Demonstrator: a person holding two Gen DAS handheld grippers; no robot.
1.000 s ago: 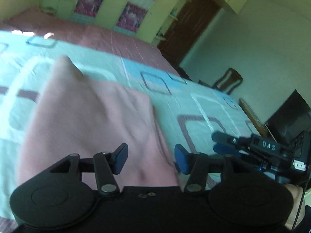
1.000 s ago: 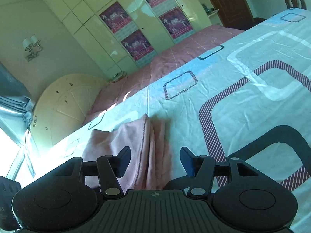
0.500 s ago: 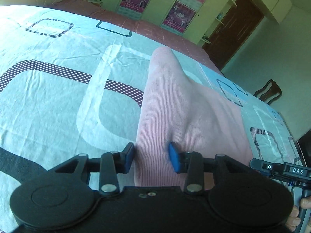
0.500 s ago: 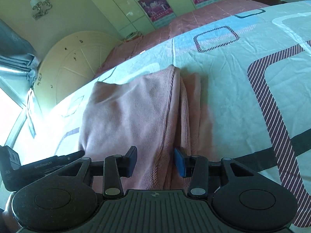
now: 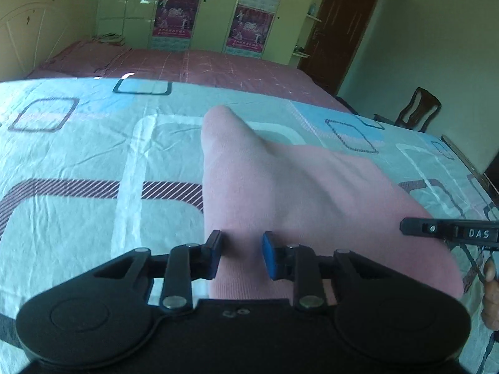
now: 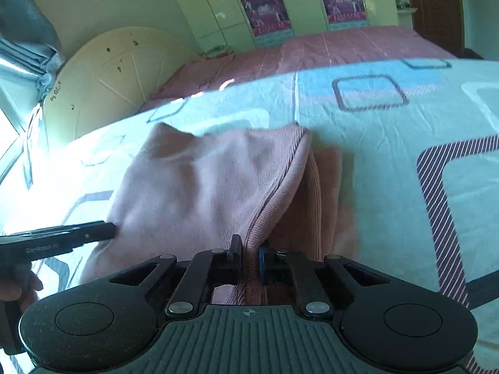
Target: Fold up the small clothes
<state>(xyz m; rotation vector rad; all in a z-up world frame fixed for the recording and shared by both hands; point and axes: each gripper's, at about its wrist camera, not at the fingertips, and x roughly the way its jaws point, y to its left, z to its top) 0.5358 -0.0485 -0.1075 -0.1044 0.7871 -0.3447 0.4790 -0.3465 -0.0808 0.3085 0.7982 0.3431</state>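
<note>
The pink garment (image 5: 299,193) lies on the bed's patterned sheet (image 5: 93,162), straight ahead of both tools and running up under each of them.

The left tool (image 5: 241,254) has its jaws on either side of the garment's near left edge. They have just been closing, with cloth between them. The blue pad (image 5: 268,254) sits against the fabric, but the view is soft here and I cannot tell whether both pads press it yet.

The right tool (image 6: 249,257) has also just been closing, and its jaws now stand nearly together, pinching the ribbed hem (image 6: 277,196) of the garment's upper layer. Just to the right of that tool a lower fold of the same cloth (image 6: 324,187) lies flat on the sheet.

Each tool shows at the side of the other's view, held by a hand (image 5: 489,283). Past the garment, beyond the sheet, are a maroon bedspread (image 5: 199,65) and pale wardrobe doors (image 5: 131,6).
</note>
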